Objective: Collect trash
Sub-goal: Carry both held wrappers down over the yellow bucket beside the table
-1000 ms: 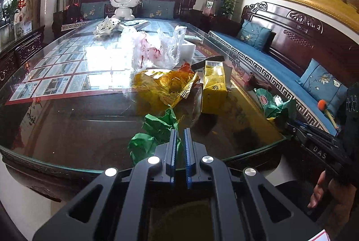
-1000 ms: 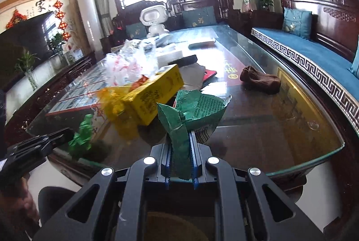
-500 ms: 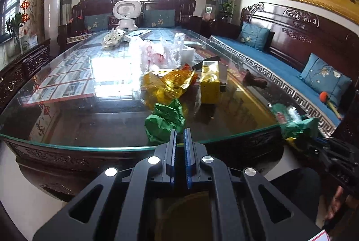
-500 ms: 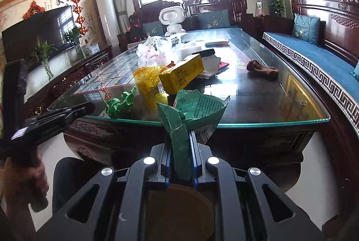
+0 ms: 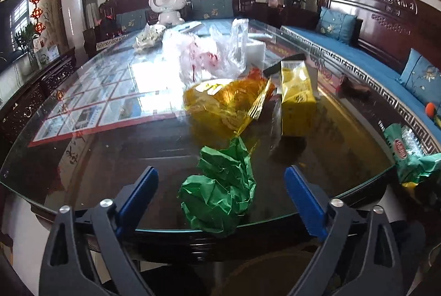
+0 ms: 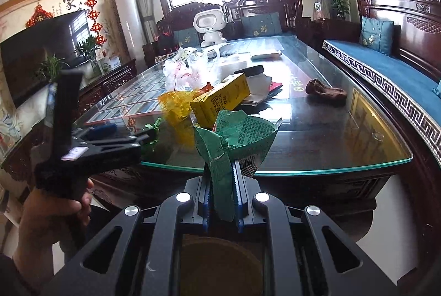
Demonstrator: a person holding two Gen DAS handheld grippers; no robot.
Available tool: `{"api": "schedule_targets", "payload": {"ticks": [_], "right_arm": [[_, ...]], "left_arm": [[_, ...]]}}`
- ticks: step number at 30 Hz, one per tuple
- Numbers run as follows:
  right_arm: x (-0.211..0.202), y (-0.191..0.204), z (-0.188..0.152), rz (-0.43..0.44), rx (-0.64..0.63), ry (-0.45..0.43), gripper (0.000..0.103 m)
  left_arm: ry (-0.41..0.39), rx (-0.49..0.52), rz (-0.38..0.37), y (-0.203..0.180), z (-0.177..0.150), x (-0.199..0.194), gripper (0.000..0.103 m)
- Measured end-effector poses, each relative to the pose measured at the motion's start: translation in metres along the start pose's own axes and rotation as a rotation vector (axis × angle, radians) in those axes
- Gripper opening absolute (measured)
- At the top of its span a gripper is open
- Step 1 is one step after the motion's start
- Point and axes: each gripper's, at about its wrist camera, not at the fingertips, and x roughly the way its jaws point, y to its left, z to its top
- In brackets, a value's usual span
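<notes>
My left gripper is open wide, its blue pads on either side of a crumpled green wrapper at the near edge of the glass table. My right gripper is shut on a green printed snack packet and holds it off the table's near edge; the packet also shows at the right in the left wrist view. Behind the green wrapper lie a yellow foil wrapper, a yellow carton and a clear plastic bag.
A white toy robot and white crumpled paper sit at the table's far end. A brown cloth lies at the table's right. A blue-cushioned wooden bench runs along the right side.
My left gripper has opened from shut and moved forward around the green wrapper. My right gripper keeps the green packet and has drawn back off the table edge.
</notes>
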Motion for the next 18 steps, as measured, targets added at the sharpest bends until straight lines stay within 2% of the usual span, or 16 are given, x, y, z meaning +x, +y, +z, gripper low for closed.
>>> {"api": "schedule_targets", "payload": {"ticks": [1, 3, 5, 8, 11, 18], "right_arm": [[0.001, 0.000, 0.001, 0.003, -0.002, -0.001, 0.014], [0.001, 0.001, 0.002, 0.005, -0.011, -0.001, 0.014], [0.000, 0.001, 0.002, 0.006, -0.016, -0.003, 0.014], [-0.002, 0.002, 0.001, 0.010, -0.023, 0.001, 0.014], [-0.006, 0.002, -0.005, 0.027, -0.027, 0.015, 0.014], [-0.014, 0.015, -0.038, 0.047, -0.063, 0.110, 0.014]], "left_arm": [[0.025, -0.005, -0.010, 0.001, 0.000, 0.007, 0.058], [0.056, -0.039, -0.041, 0.006, -0.002, 0.015, 0.053], [0.048, -0.064, -0.065, 0.011, -0.003, 0.012, 0.047], [0.025, -0.082, -0.119, 0.014, -0.006, -0.002, 0.044], [-0.006, -0.049, -0.148, 0.011, -0.016, -0.028, 0.044], [0.020, 0.033, -0.210, -0.006, -0.061, -0.079, 0.044]]}}
